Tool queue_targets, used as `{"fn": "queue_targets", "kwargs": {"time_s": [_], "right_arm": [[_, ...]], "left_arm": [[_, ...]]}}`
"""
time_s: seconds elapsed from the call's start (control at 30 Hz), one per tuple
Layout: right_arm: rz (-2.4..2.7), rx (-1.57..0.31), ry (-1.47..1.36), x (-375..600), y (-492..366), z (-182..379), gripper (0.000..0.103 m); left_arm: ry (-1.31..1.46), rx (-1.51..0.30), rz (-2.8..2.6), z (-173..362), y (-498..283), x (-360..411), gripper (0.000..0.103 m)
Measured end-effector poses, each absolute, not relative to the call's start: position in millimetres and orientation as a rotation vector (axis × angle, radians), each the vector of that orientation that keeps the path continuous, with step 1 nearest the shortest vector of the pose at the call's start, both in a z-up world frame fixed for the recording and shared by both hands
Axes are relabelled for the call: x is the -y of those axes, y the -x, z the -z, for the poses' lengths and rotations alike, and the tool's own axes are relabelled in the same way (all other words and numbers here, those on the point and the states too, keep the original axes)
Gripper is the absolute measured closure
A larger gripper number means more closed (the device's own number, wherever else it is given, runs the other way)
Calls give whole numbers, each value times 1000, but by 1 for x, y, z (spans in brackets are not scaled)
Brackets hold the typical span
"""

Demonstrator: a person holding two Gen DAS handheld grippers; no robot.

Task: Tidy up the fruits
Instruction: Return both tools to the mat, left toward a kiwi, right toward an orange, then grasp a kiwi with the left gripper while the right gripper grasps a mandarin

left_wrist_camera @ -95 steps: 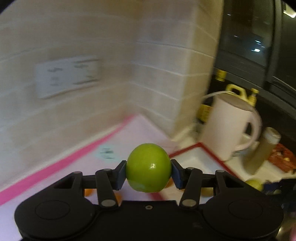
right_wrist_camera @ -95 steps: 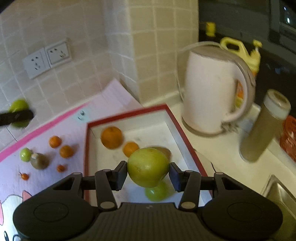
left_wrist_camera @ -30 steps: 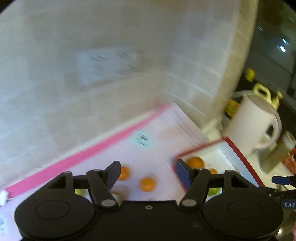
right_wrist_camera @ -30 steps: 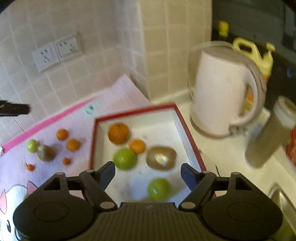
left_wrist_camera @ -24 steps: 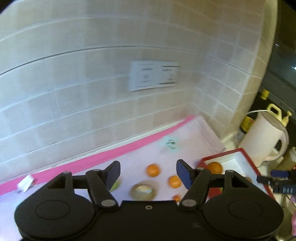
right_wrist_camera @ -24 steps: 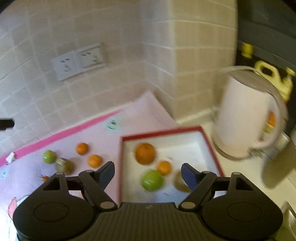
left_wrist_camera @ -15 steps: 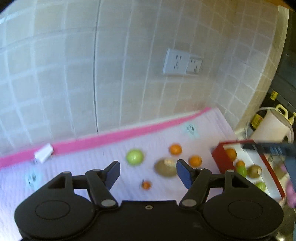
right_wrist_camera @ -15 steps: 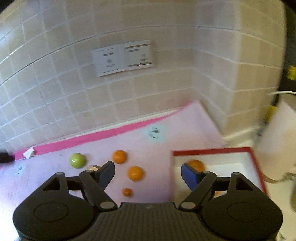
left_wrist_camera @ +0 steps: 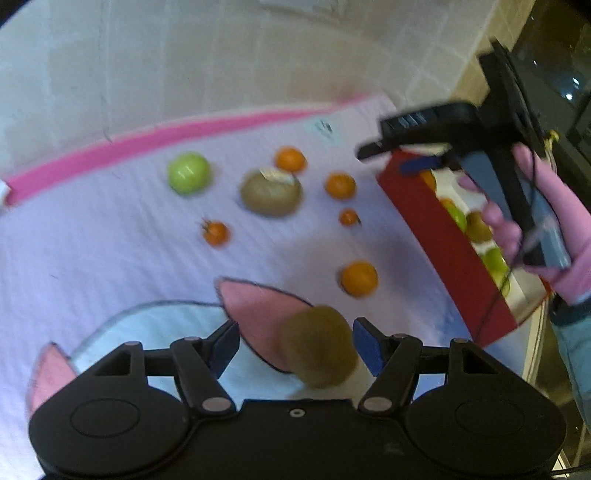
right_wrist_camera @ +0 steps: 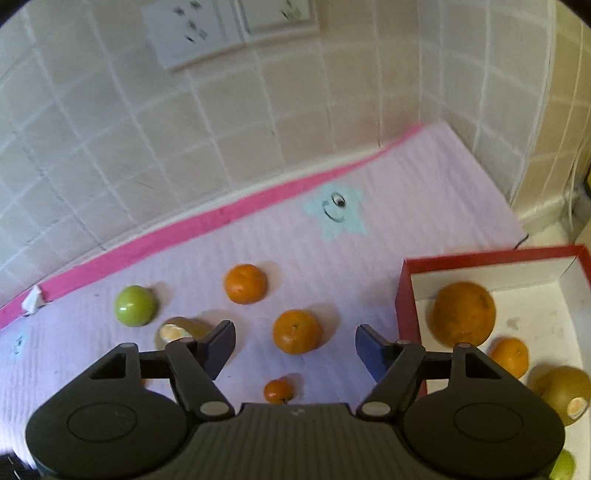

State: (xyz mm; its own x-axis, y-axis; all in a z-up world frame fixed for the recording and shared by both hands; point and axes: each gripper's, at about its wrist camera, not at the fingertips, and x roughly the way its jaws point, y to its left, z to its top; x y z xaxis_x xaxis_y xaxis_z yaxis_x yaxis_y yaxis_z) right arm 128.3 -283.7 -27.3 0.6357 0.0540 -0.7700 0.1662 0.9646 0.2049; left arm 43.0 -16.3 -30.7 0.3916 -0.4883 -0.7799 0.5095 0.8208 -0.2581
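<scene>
My left gripper (left_wrist_camera: 295, 345) is open, its jaws either side of a brown kiwi (left_wrist_camera: 317, 345) that lies on the pink mat (left_wrist_camera: 110, 240). My right gripper (right_wrist_camera: 295, 347) is open and empty above a mandarin (right_wrist_camera: 296, 331) on the mat (right_wrist_camera: 406, 206). More fruit lies loose on the mat: a green apple (left_wrist_camera: 189, 178) (right_wrist_camera: 135, 305), a second kiwi (left_wrist_camera: 270, 192) (right_wrist_camera: 179, 329), several mandarins (left_wrist_camera: 359, 278) (right_wrist_camera: 245, 283) and small tomatoes (left_wrist_camera: 215, 232) (right_wrist_camera: 279, 390). The red box (right_wrist_camera: 404, 291) (left_wrist_camera: 443, 251) holds an orange (right_wrist_camera: 463, 314), a mandarin, a kiwi and green fruit.
A tiled wall (right_wrist_camera: 184, 129) with sockets (right_wrist_camera: 229, 29) runs behind the mat. The right gripper's body (left_wrist_camera: 461, 125) and the pink-gloved hand (left_wrist_camera: 535, 221) hang over the box in the left wrist view.
Both grippers released their green fruit into the box and opened. Both swung left over the mat and dropped lower; the left now has the kiwi between its jaws.
</scene>
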Motion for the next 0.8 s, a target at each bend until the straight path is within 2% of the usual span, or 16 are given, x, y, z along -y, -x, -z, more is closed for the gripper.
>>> {"fn": "queue_targets", "kwargs": {"time_s": [0.03,0.27,0.43,0.67,0.8], "right_arm": [[76,-889,-259,283,-132,32,36],[79,-947,-166,265,-151,57,38],[82,-973,-166,264,-164,69,44],[79,-990,-187,269,-172,76,44],[76,-1003,-187,269,-176,81,54]], "left_arm": [[-37,-999,647,36,-44,22,23],[-108,-1056,706,62,-47,43,23],[-151,-1072,716,70,-48,52,23],[-141,-1079,744,74,-53,50,23],[-151,-1071,753,74,-51,50,23]]}}
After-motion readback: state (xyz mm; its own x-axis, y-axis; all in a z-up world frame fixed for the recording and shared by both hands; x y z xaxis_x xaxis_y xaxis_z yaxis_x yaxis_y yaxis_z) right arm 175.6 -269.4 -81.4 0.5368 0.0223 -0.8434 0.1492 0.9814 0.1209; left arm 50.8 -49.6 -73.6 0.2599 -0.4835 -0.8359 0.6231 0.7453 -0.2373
